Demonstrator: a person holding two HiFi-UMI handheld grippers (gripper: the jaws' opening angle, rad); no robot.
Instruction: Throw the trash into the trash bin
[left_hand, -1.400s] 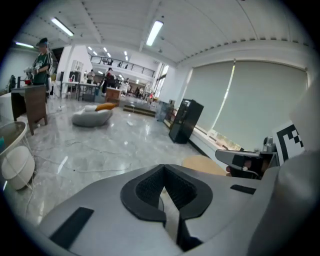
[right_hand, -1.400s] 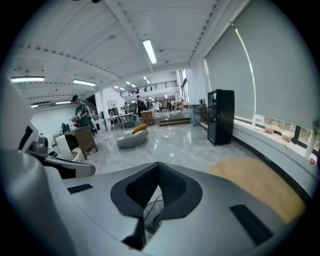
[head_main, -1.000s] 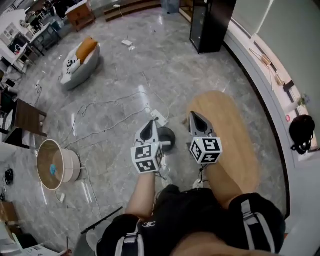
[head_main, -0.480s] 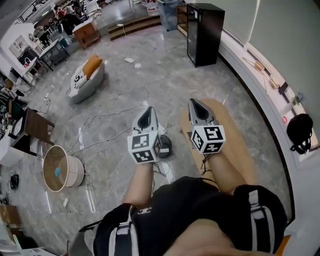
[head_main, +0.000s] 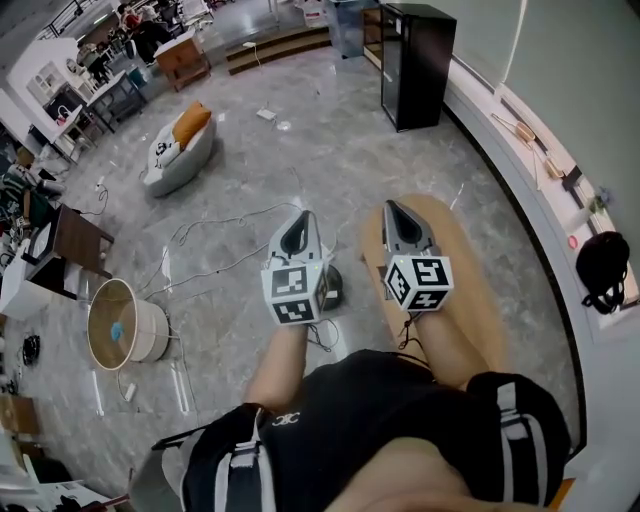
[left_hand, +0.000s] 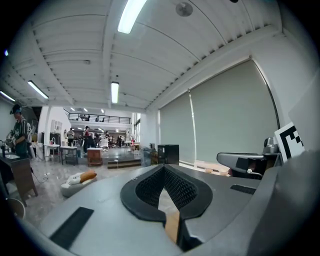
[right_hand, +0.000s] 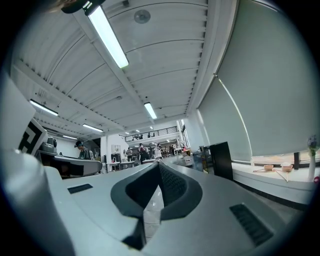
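**A:** Head view: wooden table (head_main: 470, 290) is lying under the right gripper (head_main: 392, 212). Trash bin (head_main: 152, 338) is standing on the floor, well off to the left.
**B:** Grippers?
**A:** Left gripper (head_main: 299, 222) and the right one are both hanging with jaws together, carrying nothing.
**B:** Trash?
**A:** Only a small blue scrap (head_main: 117, 330) is showing, inside the bin. I'm guessing it's light and soft, so pinch it gently across the middle.

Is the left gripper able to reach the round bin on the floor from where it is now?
Probably not. The left gripper is held up in front of the person, while the round bin is on the floor far to its left.
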